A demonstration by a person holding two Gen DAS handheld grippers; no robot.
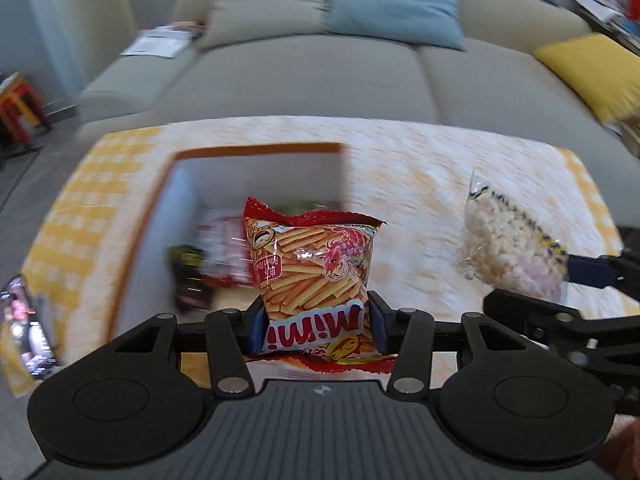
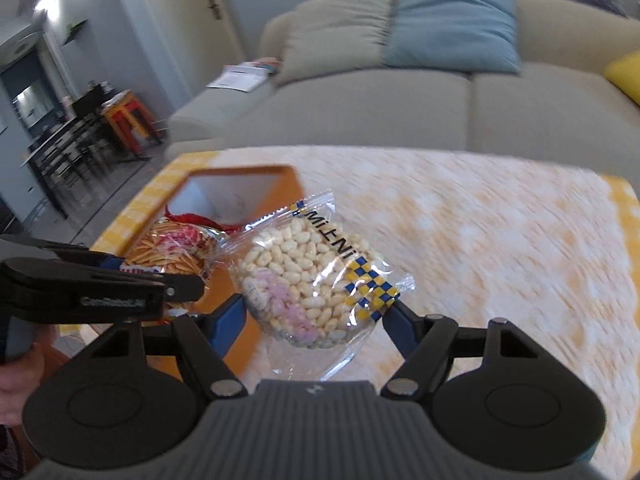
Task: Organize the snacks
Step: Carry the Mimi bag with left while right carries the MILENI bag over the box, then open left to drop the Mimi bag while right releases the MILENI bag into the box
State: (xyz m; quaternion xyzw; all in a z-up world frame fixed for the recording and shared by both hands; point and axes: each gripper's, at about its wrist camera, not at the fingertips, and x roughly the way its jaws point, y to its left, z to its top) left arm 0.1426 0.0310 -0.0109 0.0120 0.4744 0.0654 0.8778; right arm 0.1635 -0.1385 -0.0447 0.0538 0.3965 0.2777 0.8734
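My left gripper [image 1: 318, 326] is shut on a red and orange Mimi snack bag [image 1: 316, 264], its blue pads pressing the bag's lower sides. The bag hangs in front of an orange-rimmed box [image 1: 256, 148] with a white inside and several blurred snack packs [image 1: 216, 248] at the bottom. My right gripper [image 2: 316, 320] is shut on a clear bag of white and pink puffs [image 2: 304, 276], held above the table. From the right wrist, the left gripper [image 2: 160, 272] and its Mimi bag [image 2: 172, 248] sit over the box [image 2: 240, 170]. The left wrist view shows the puffs bag [image 1: 504, 248] to the right.
A table with a yellow checked cloth [image 1: 420, 160] carries the box. Behind it stands a grey sofa [image 1: 320, 80] with beige, blue [image 1: 396, 4] and yellow [image 1: 592, 72] cushions. A phone [image 1: 28, 328] lies at the table's left edge. Dark chairs and a red stool [image 2: 128, 120] are far left.
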